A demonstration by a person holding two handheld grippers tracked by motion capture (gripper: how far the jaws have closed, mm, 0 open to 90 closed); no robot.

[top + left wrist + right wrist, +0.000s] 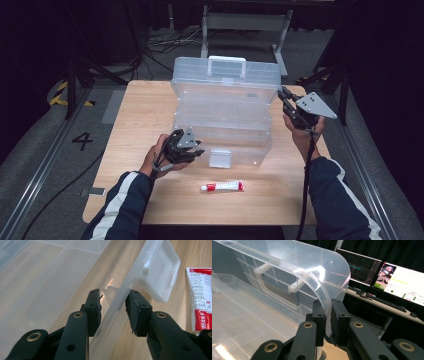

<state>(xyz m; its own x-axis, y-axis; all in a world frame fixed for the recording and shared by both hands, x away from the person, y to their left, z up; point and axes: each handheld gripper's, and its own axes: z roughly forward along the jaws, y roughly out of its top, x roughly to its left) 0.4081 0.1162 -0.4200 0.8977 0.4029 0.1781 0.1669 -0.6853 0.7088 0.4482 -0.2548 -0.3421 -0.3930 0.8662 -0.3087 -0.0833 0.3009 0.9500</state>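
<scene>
Dark room, wooden table (150, 110), monitors (387, 272) behind. Clear plastic organizer box (225, 112) sits mid-table, lid (225, 75) lifted. Your right gripper (286, 98) is clamped tight on the lid's right edge (327, 302). Your left gripper (197, 150) is partly open, jaws straddling the box's front wall (112, 312), one pad (96, 307) touching. Front latch (220, 158) beside it. Red-white tube (222, 186) lies just in front of the box.
</scene>
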